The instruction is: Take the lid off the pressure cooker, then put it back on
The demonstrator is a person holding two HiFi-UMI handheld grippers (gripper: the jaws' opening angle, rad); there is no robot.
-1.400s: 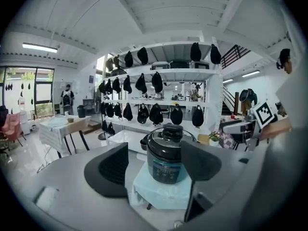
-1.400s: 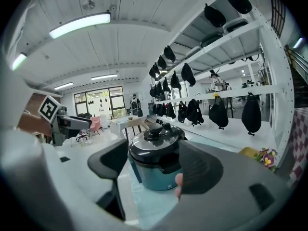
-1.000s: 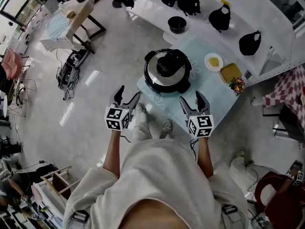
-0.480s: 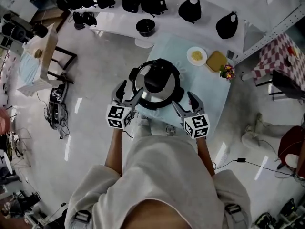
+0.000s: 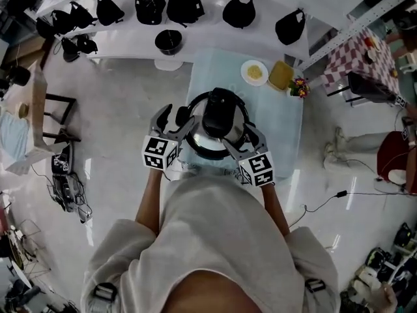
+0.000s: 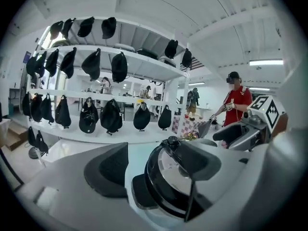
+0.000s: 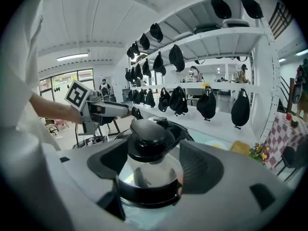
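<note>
pressure cooker (image 5: 203, 137) sitting on the pale blue table (image 5: 287, 132), lid (image 5: 218, 113) on, left gripper (image 5: 174, 119) and right gripper (image 5: 242, 139) flanking it, jaws apart on both, plate (image 5: 254, 72) and flowers (image 5: 298, 87) behind, bag shelf (image 5: 195, 28) beyond

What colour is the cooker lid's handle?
Black: the handle shows best in the right gripper view.

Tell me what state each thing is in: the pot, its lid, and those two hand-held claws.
pressure cooker: closed, upright on the table.
lid: seated on the cooker, not yet lifted.
left gripper: jaws apart, gripping nothing.
right gripper: jaws apart, gripping nothing.
</note>
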